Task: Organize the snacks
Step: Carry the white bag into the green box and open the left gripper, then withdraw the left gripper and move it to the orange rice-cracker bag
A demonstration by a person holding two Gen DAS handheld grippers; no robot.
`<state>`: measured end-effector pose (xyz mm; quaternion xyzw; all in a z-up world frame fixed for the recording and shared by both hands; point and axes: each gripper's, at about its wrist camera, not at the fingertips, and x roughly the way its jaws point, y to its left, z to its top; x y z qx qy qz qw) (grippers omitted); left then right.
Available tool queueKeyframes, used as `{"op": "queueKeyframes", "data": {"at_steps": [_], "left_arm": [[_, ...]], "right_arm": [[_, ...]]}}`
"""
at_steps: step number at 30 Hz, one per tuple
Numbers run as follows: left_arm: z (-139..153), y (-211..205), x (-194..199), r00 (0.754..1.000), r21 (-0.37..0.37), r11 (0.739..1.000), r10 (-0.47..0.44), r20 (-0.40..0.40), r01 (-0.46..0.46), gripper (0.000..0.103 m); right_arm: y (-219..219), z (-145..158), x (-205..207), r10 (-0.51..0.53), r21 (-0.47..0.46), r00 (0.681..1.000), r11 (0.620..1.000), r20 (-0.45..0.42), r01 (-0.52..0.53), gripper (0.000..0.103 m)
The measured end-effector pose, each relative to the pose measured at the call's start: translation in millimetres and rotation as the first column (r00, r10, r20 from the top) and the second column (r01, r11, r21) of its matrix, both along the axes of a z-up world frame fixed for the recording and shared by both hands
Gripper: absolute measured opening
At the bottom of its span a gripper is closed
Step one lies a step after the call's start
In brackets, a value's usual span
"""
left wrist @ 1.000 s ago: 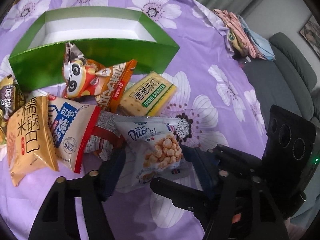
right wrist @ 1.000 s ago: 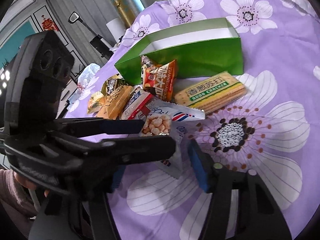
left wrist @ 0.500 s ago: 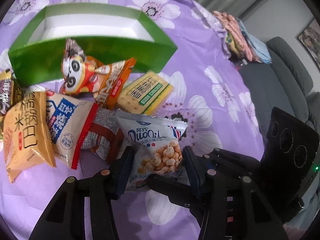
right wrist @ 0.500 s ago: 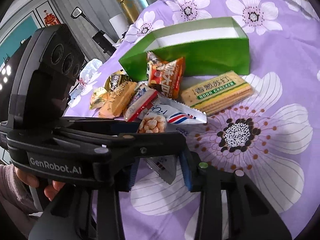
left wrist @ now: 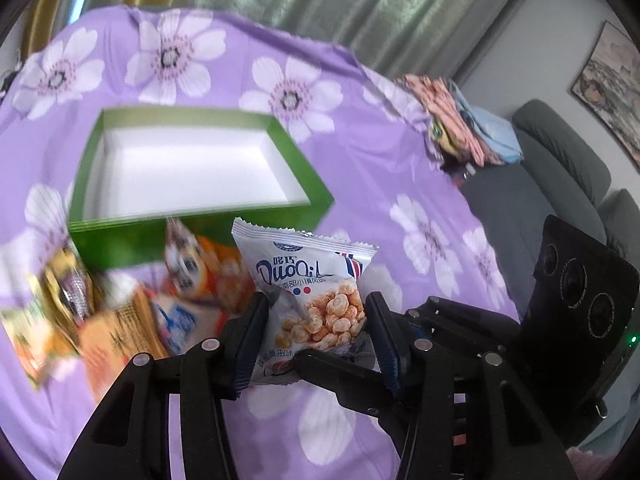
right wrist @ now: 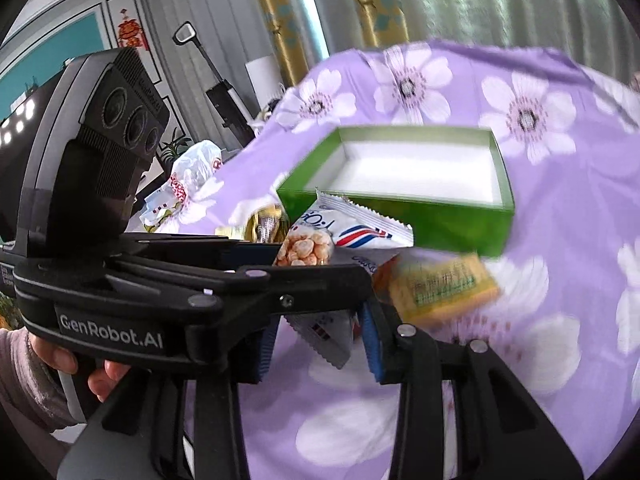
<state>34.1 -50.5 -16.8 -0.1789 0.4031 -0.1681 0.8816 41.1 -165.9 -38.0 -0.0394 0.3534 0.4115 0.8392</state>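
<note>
You have one green box, one white puffed-snack packet held up, one yellow cracker pack, and several blurred packets left of it.

The packet is hanging between both grippers, the left gripper clamping its sides and the right gripper its lower corner, above the bench. The box is sitting behind it, other snacks lying before the box, the cracker pack right of them.

blur: loose snack packets unreadable | hidden: white puff packet lower end behind right hand-held gripper
</note>
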Motion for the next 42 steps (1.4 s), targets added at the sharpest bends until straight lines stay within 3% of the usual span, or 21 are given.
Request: {"op": "queueKeyframes", "data": {"at_steps": [5,12,21,24,26,28,30,34,37,40,42], "left_arm": [[10.9,24.1,28.1,0.999,-0.004,0.999,0.04,0.036,-0.039,0.051],[7.4,58.9,84.3,0.996,-0.03,0.996,0.089,0.013,-0.088,0.051],[-31.9,83.7,126.4,0.983,-0.071,0.985,0.153,-0.098,-0.16,0.051],[-37.3,83.2,127.0,0.979,-0.046,0.984,0.167,-0.115,-0.173,0.051],[-36.5,83.9,125.2,0.978,-0.03,0.983,0.178,-0.113,-0.183,0.052],[-31.8,84.0,119.0,0.976,-0.006,0.981,0.192,-0.101,-0.194,0.061],[-25.6,84.0,112.0,0.974,0.039,0.977,0.212,-0.081,-0.209,0.077],[-11.6,83.2,90.8,0.972,0.12,0.966,0.234,-0.033,-0.229,0.08],[-7.0,82.9,72.5,0.972,0.161,0.96,0.236,-0.019,-0.229,0.092],[-3.8,83.0,48.5,0.975,0.156,0.964,0.221,-0.006,-0.217,0.094],[-0.1,84.4,33.6,0.975,0.145,0.964,0.223,0.002,-0.221,0.095]], "right_arm": [[22.2,15.7,32.5,0.011,0.027,0.999,1.0,0.041,-0.012,0.038],[50.7,20.5,90.0,0.029,0.046,0.999,0.998,0.034,-0.031,0.038],[77.0,-6.3,141.4,0.026,0.009,0.999,1.0,-0.044,-0.026,0.04],[82.4,-16.3,142.7,0.007,-0.029,0.998,1.0,-0.055,-0.008,0.044],[83.5,-19.6,138.3,-0.019,-0.067,0.999,0.998,-0.037,0.016,0.054],[82.4,-21.5,134.6,-0.035,-0.094,0.999,0.995,-0.021,0.032,0.06],[79.7,-20.8,131.2,-0.061,-0.127,0.998,0.99,0.002,0.061,0.061],[70.1,-9.4,111.4,-0.12,-0.173,0.989,0.976,0.09,0.134,0.079],[59.7,1.9,93.5,-0.158,-0.189,0.976,0.964,0.149,0.185,0.085],[44.9,13.0,75.3,-0.211,-0.194,0.959,0.949,0.187,0.247,0.093],[36.7,19.8,64.0,-0.239,-0.196,0.948,0.94,0.212,0.281,0.094]]}}
